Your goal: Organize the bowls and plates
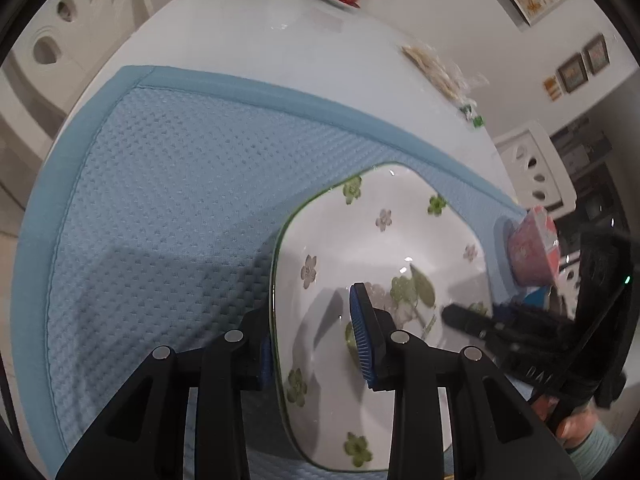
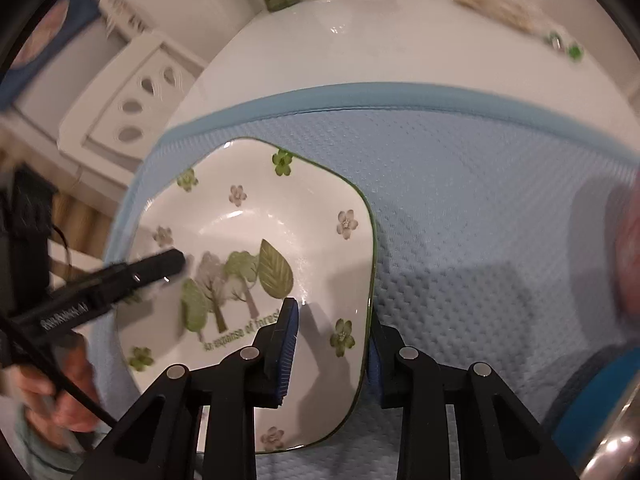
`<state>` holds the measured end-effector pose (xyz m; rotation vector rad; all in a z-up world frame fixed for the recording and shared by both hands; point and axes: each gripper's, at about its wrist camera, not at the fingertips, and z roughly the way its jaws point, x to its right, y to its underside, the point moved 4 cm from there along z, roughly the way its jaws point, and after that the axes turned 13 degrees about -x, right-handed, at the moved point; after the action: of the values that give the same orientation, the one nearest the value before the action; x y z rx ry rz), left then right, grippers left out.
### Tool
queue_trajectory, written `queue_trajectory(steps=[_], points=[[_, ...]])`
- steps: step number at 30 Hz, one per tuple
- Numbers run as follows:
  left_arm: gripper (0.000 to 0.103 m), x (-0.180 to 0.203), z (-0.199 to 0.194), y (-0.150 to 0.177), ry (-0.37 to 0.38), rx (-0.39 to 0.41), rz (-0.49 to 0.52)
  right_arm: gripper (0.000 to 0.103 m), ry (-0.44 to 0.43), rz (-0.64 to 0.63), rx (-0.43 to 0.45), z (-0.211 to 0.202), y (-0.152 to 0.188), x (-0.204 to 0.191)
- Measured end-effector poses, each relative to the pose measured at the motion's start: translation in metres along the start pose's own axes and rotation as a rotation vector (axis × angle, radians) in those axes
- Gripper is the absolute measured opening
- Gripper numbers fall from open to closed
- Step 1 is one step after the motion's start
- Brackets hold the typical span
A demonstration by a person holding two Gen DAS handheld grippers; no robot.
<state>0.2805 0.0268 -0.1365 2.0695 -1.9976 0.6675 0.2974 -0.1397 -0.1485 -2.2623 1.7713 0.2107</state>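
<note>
Plate (image 1: 360, 240) rim between both jaws

We see a square white plate (image 1: 376, 240) with rounded corners and a thin green rim, printed with small green and grey flowers, trees, a leaf and green lettering at its centre. It rests face up on a blue waffle-textured mat (image 1: 168, 200). A pink patterned bowl (image 1: 534, 248) sits just beside it on the mat's edge.

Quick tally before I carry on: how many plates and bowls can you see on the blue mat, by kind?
Square floral plates: 1, the floral plate, its rim straddled on opposite sides by the left hand-held gripper and the right hand-held gripper.
Pink bowls: 1, the pink bowl.
Total: 2, on the blue mat.
</note>
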Motion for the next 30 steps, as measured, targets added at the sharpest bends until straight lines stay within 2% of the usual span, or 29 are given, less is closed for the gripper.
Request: queue_trajectory(steps=[2, 8, 15, 18, 21, 25, 30], points=[[0.029, 0.008, -0.009, -0.001, 0.006, 0.030, 0.009, 0.030, -0.021, 0.011, -0.013, -0.001, 0.000, 0.003], [0.029, 0.033, -0.035, -0.006, 0.009, 0.080, 0.045, 0.030, -0.022, 0.018, 0.042, -0.034, 0.000, 0.008], [0.029, 0.059, -0.070, 0.015, 0.031, 0.135, 0.062, 0.031, -0.037, 0.026, 0.106, -0.089, 0.022, 0.006], [0.029, 0.067, -0.087, 0.038, 0.027, 0.151, 0.045, 0.031, -0.033, 0.021, 0.120, -0.109, 0.042, 0.003], [0.029, 0.074, -0.099, 0.062, -0.003, 0.156, 0.039, 0.031, -0.008, 0.027, 0.090, -0.115, 0.060, -0.011], [0.029, 0.076, -0.111, 0.097, -0.013, 0.148, 0.021, 0.031, -0.053, 0.058, 0.051, -0.119, 0.094, -0.019], [0.029, 0.065, -0.122, 0.146, -0.027, 0.145, -0.012, 0.031, -0.070, 0.055, 0.018, -0.116, 0.143, -0.040]])
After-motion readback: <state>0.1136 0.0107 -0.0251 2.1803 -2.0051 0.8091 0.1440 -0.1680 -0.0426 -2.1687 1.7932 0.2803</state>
